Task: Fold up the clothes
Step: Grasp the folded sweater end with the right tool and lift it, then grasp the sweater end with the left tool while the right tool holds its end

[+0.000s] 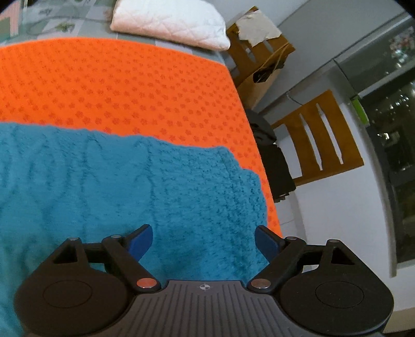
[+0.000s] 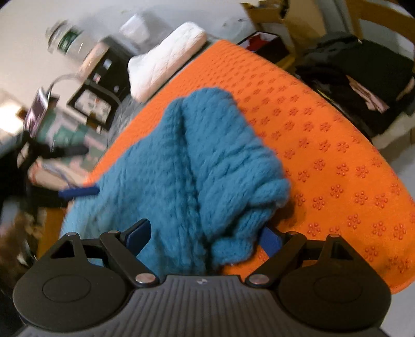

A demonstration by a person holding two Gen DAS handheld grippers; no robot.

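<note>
This is a lived-in home room. An orange mat (image 1: 116, 85) with a raised dot pattern covers the desk (image 1: 166, 41), and a white quilted cushion (image 1: 171, 23) lies at its far end. Wooden slat-back chairs (image 1: 319, 137) stand to the right beside a dark window (image 1: 394, 155). On the far left, blurred, sit what may be framed pictures (image 2: 93, 103) and a plastic bottle (image 2: 64, 39).

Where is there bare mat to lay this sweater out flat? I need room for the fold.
Bare orange mat lies between the teal sweater and the white pillow, and in the right wrist view to the sweater's right, up to the mat's edge. Crowded: chairs and dark clothes just beyond that edge.
</note>
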